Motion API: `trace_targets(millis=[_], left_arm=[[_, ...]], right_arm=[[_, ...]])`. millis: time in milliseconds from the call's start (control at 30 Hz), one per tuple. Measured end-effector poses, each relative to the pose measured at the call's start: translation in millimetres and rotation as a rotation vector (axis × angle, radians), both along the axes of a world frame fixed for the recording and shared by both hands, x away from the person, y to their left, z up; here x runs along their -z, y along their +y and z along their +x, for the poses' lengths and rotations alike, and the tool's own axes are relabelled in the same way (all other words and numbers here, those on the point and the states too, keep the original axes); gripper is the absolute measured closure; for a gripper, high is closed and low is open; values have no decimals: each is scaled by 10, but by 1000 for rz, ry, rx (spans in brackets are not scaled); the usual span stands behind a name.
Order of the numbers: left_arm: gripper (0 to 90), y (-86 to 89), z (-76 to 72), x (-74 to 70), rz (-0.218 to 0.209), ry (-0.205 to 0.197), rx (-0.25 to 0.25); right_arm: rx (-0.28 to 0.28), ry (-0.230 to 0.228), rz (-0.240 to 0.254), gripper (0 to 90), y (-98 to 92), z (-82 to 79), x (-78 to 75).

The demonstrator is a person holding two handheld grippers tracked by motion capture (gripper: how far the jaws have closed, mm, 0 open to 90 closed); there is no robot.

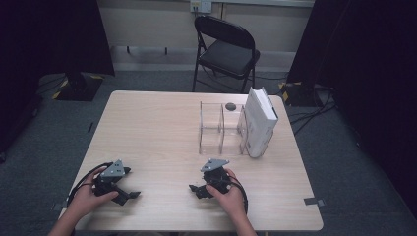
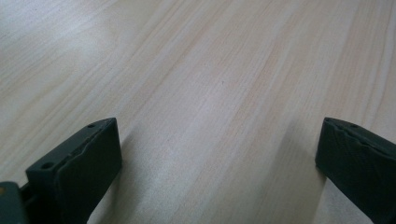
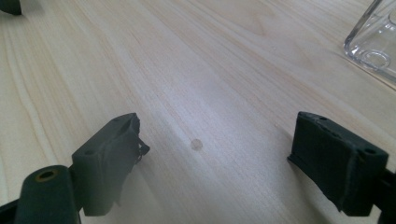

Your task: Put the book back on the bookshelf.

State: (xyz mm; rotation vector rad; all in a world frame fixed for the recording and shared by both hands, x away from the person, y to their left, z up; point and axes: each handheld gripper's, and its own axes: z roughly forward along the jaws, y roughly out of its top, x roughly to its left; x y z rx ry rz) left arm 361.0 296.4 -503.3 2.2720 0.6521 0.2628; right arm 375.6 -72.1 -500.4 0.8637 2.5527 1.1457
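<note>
Resting on pale wood table (image 1: 157, 128), grey carpet (image 1: 344, 162), folding chair (image 1: 226, 49) behind

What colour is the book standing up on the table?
The book is white, with a white cover and pale page edges. The high view shows it best.

A light wooden table (image 1: 147, 128) is set on grey carpet (image 1: 344, 162). A black folding chair (image 1: 227, 49) is placed behind it, against a pale wall (image 1: 147, 24) flanked by dark curtains (image 1: 49, 34).

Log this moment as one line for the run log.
left claw: open, on table | right claw: open, on table | white book: upright in clear rack's right slot | other slots empty
</note>
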Motion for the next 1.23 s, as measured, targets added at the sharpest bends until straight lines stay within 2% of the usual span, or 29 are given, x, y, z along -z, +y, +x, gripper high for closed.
trace_targets(millis=[100,267,1233], left_arm=[[0,-2,-1,4,-6,2,-2],[0,-3,-2,4,-6,0,-3],[0,-5,-4,8,-10,3,-4]], right_arm=[[6,-4,-4,138,4,-14,6],[-17,-34,-33,132,22,-22,14],[-7,-31,-38,125,30,-33,13]])
